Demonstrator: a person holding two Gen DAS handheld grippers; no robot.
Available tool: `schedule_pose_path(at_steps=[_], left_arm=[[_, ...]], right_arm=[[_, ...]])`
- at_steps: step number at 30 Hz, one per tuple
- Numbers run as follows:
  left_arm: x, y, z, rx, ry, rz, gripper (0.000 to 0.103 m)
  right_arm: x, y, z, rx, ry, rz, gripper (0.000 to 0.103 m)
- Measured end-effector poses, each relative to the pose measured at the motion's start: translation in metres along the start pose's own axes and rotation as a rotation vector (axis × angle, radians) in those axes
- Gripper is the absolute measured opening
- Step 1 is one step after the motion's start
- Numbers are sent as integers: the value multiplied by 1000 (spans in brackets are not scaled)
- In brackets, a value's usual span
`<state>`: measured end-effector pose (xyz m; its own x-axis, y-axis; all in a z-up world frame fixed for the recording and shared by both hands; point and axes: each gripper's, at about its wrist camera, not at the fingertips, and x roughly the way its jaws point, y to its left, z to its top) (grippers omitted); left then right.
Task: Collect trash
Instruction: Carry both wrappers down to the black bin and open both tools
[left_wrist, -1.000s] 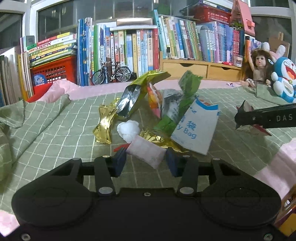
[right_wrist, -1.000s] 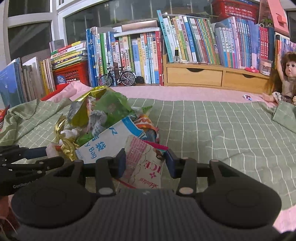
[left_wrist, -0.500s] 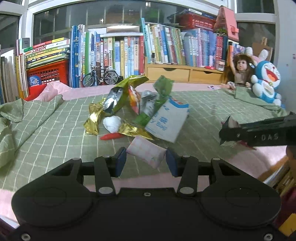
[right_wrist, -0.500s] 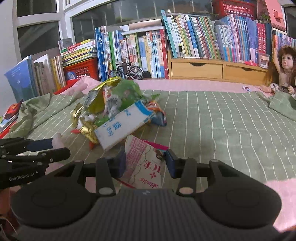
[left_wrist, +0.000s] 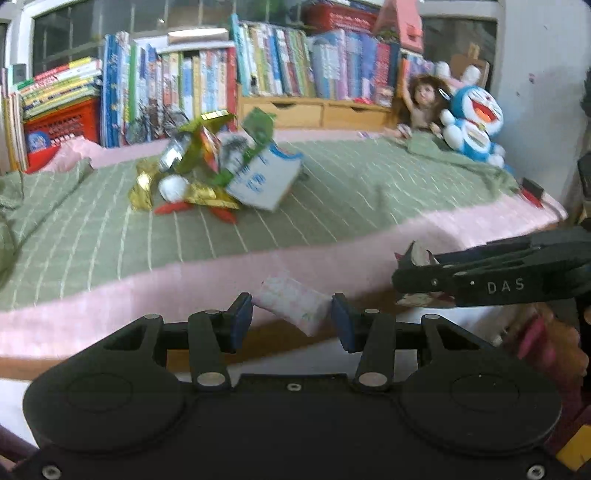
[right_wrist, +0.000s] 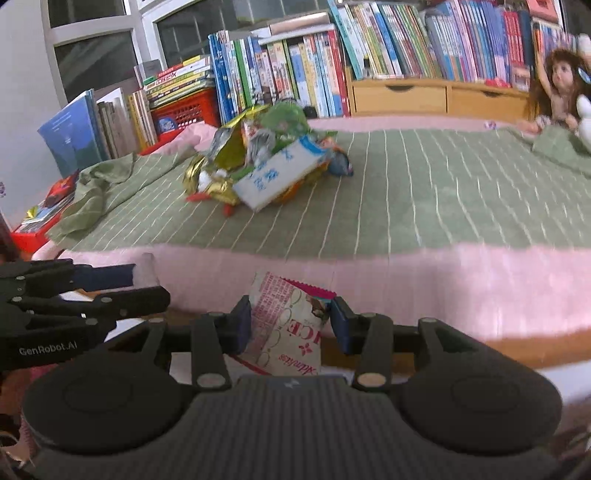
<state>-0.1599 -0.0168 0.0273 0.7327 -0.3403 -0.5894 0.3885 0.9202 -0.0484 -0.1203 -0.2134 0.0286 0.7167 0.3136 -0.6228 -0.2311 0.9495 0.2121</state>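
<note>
My left gripper pinches a small pink packet, my right gripper clamps a printed snack wrapper, both off the bed's edge, while a wrapper pile still awaits collecting there.

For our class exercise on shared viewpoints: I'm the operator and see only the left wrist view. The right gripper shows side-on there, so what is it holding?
Observer: The right gripper is shut on a printed snack wrapper with red lettering.
Operator: Anything beyond the bed's left edge?
Observer: A red box sits beside the green blanket.
Operator: What's behind the white bag in the pile?
Observer: A small blue-grey wrapper lies at its far end.
</note>
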Motion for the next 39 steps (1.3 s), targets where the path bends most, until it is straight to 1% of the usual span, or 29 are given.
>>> schedule_pose_path(at_steps=[4, 6, 10, 13, 15, 20, 23, 24, 26, 28, 31, 36, 39], left_arm=[[0, -7, -19, 26, 60, -18, 45], [4, -9, -28, 23, 99, -24, 45], [8, -10, -41, 20, 157, -62, 44], [16, -12, -49, 26, 196, -84, 45], [23, -13, -54, 26, 225, -98, 45], [46, -15, -69, 34, 295, -103, 45], [60, -13, -77, 30, 333, -112, 45], [67, -13, -82, 32, 345, -112, 45], [83, -12, -90, 25, 372, -89, 45], [98, -9, -98, -3, 408, -85, 45], [114, -7, -107, -38, 441, -97, 45], [140, -9, -121, -41, 480, -70, 45], [148, -9, -126, -47, 497, -74, 45]], right_arm=[[-5, -1, -18, 4, 51, 2, 47], [-4, -3, -24, 5, 88, 7, 47], [-7, -2, -35, -27, 133, 12, 47], [-3, -4, -42, -14, 171, 25, 47], [3, -5, -48, -5, 200, 27, 47], [22, -6, -60, 11, 264, 26, 47], [33, -9, -65, 23, 287, 22, 48], [37, -10, -68, 26, 298, 18, 48], [50, -14, -74, 43, 329, 10, 48], [62, -19, -81, 60, 361, -5, 48], [76, -21, -90, 66, 392, -14, 48], [99, -23, -103, 87, 432, -25, 49], [108, -26, -107, 116, 454, -35, 49]])
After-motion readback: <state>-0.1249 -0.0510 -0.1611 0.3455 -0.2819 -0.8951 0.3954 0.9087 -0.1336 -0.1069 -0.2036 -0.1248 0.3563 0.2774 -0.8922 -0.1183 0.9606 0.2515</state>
